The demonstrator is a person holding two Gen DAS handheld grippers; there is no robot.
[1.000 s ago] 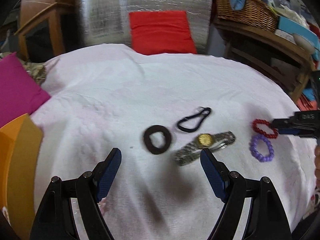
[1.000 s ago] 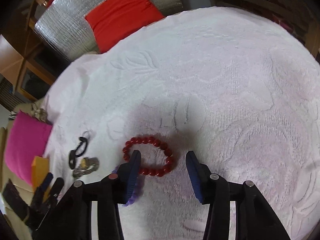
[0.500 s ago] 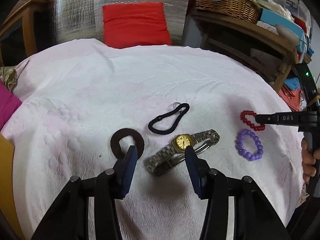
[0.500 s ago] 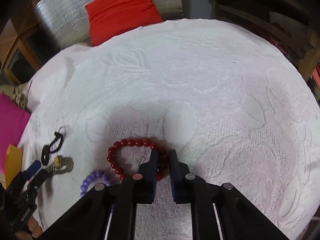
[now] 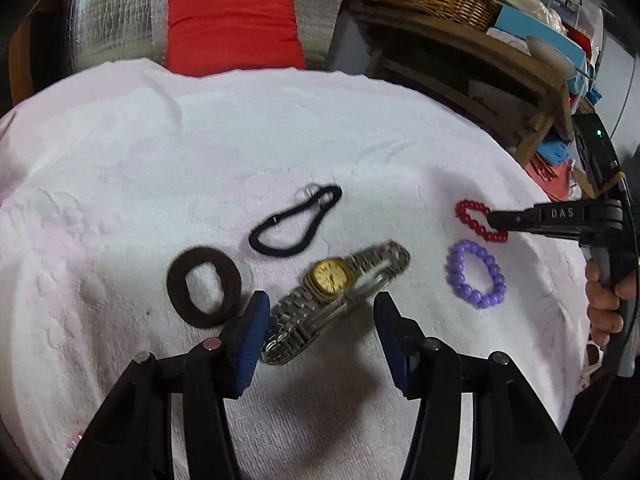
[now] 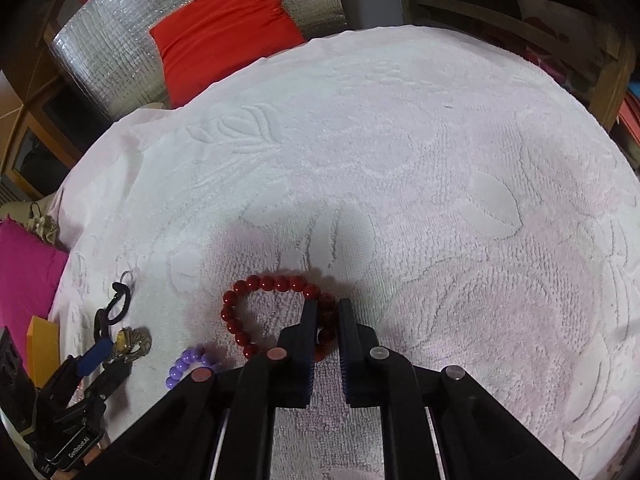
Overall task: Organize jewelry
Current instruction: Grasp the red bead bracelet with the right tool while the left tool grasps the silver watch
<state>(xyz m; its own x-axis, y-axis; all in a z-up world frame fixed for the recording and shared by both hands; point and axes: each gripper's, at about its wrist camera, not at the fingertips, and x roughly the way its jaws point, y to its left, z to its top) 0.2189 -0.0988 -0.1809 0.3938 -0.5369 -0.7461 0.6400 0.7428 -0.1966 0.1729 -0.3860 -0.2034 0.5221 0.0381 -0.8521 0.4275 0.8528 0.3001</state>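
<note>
Dim indoor light, soft shadows, fisheye-bent edges, slight motion blur.

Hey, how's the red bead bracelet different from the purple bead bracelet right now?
The red bead bracelet is pinched between the right gripper fingers; the purple bead bracelet lies free on the white towel. The red one sits farther from the left gripper's camera. Both are closed loops of round beads.

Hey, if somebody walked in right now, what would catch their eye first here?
The right gripper, pinched on the red bead bracelet on the white towel. Next, the gold-faced watch lying between the open fingers of the left gripper, with a purple bead bracelet beside it.
</note>
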